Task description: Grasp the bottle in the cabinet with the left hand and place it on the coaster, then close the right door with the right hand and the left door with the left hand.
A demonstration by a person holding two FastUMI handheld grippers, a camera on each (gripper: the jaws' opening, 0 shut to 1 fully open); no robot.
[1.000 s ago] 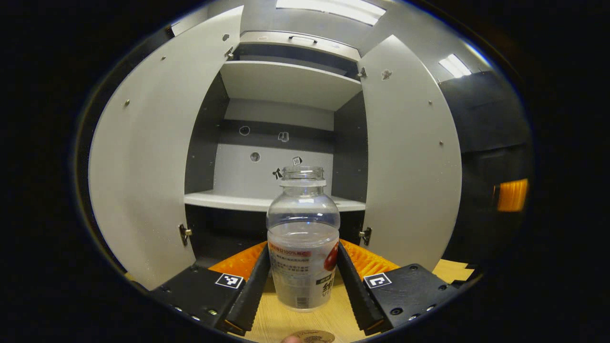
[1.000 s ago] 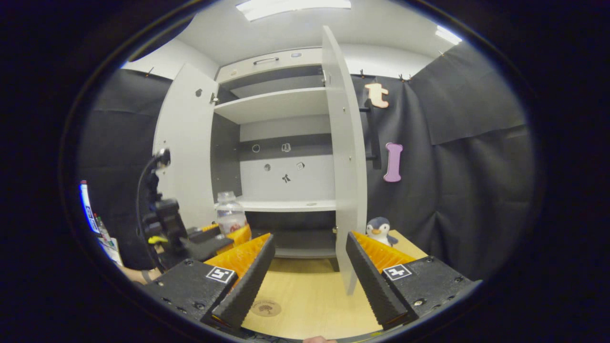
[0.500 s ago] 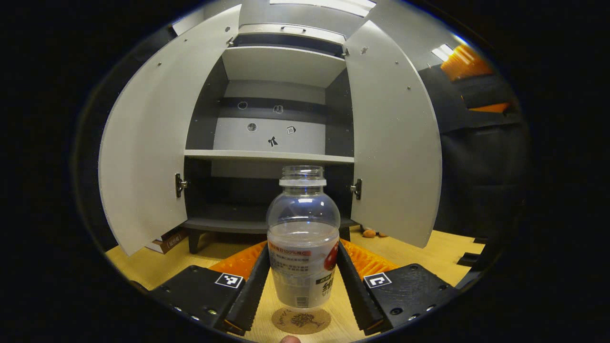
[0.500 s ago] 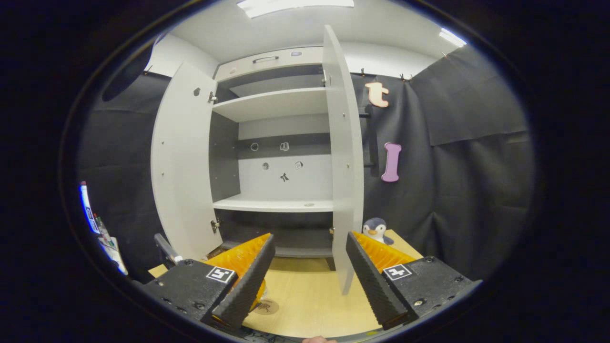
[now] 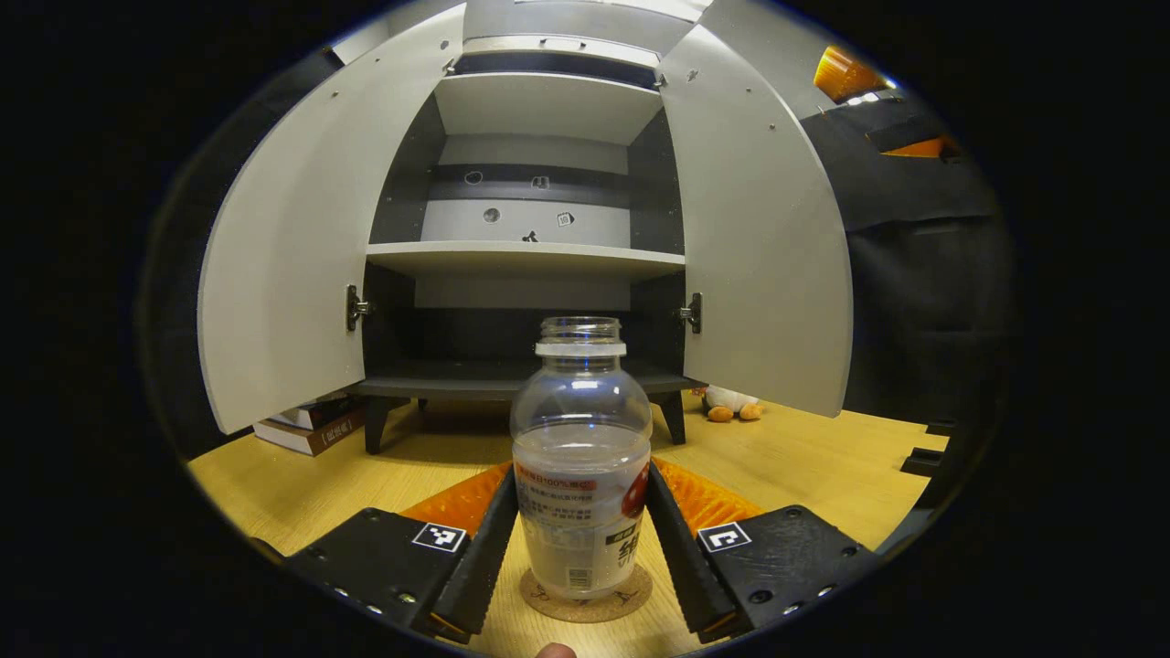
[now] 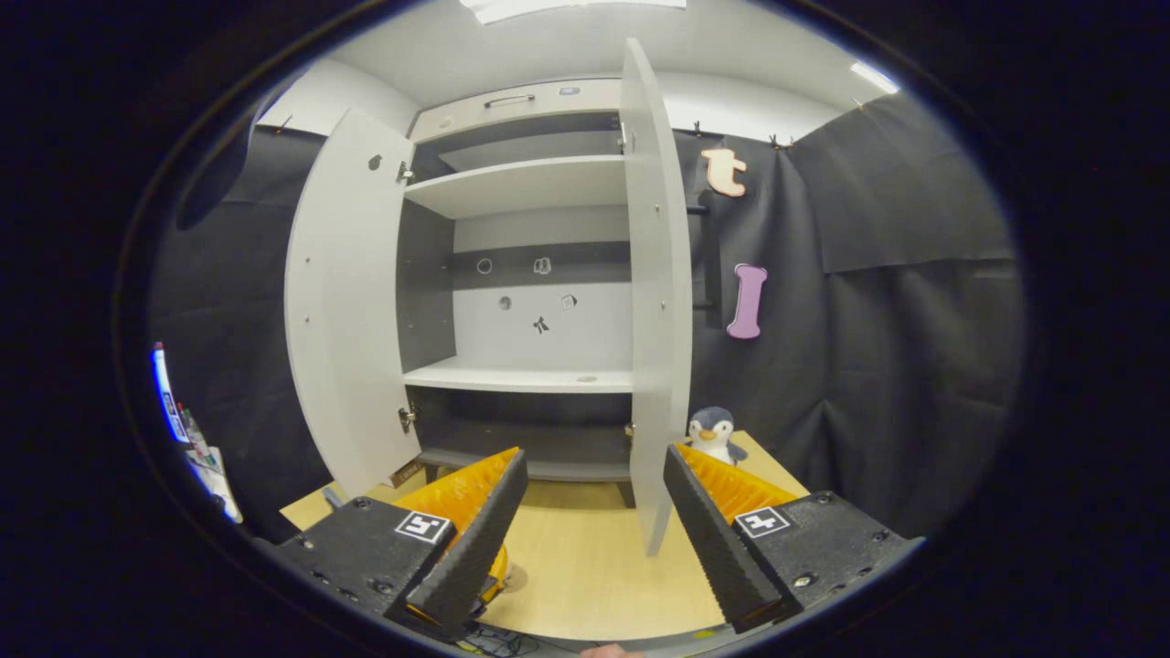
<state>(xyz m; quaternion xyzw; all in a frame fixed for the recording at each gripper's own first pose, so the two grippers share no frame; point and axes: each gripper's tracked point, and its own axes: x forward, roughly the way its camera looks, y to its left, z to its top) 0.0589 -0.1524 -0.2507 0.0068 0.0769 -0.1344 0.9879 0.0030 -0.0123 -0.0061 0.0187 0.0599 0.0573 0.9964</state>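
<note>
Left claw (image 5: 581, 539) clamps bottle (image 5: 581, 457) btwn fingers, over coaster (image 5: 586, 604).

a penguin toy (image 6: 714, 432) stands on the wooden table (image 6: 585, 557); books (image 5: 306, 428) lie stacked under the left door.

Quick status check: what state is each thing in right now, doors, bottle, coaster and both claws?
bottle: upright, uncapped, on the coaster, gripped.
coaster: flat on the table under the bottle.
left claw: shut on the bottle.
right claw: open, holding nothing.
left door: open.
right door: open.
cabinet: shelves bare.
</note>
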